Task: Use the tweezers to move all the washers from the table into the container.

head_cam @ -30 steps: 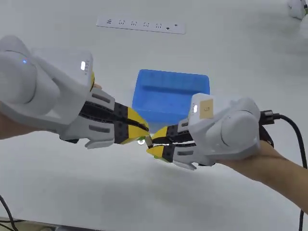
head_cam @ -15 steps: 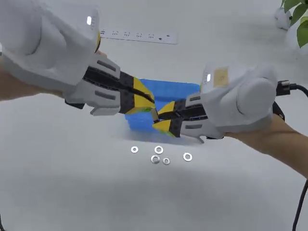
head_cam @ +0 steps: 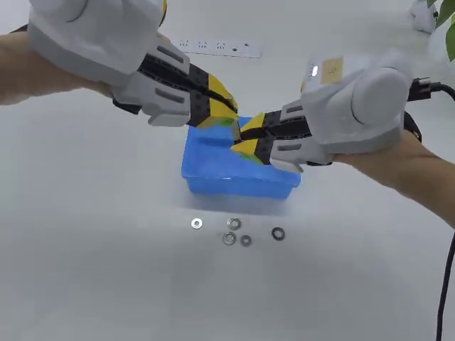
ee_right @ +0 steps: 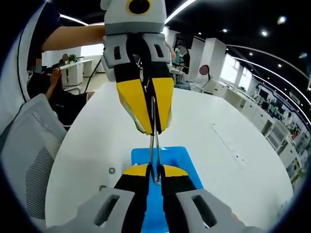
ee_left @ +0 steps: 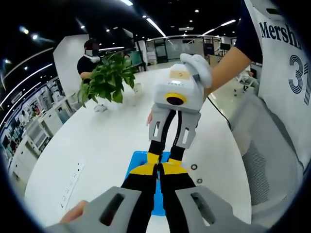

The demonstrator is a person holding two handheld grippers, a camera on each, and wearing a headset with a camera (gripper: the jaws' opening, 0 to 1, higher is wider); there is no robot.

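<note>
Silver tweezers (ee_right: 153,141) run between both grippers, tips pointing down at the blue container (head_cam: 234,181). My left gripper (head_cam: 229,114) comes in from the upper left and is shut on the tweezers' upper part. My right gripper (head_cam: 245,138) comes in from the right and is shut on their lower part. Both hover above the container's far half. Several washers (head_cam: 234,224) lie on the white table in front of the container. Whether the tweezers carry a washer I cannot tell. In the right gripper view my right gripper (ee_right: 155,171) pinches the tweezers over the container (ee_right: 170,155).
A white power strip (head_cam: 217,47) lies at the far side of the table. A potted plant (head_cam: 444,28) stands at the far right corner. The table (head_cam: 85,234) is bare white around the washers. A cable (head_cam: 448,277) trails from my right gripper.
Both grippers have risen from the table by the washers and moved away over the blue container, still joined at the tweezers. The washers on the table have come into sight.
</note>
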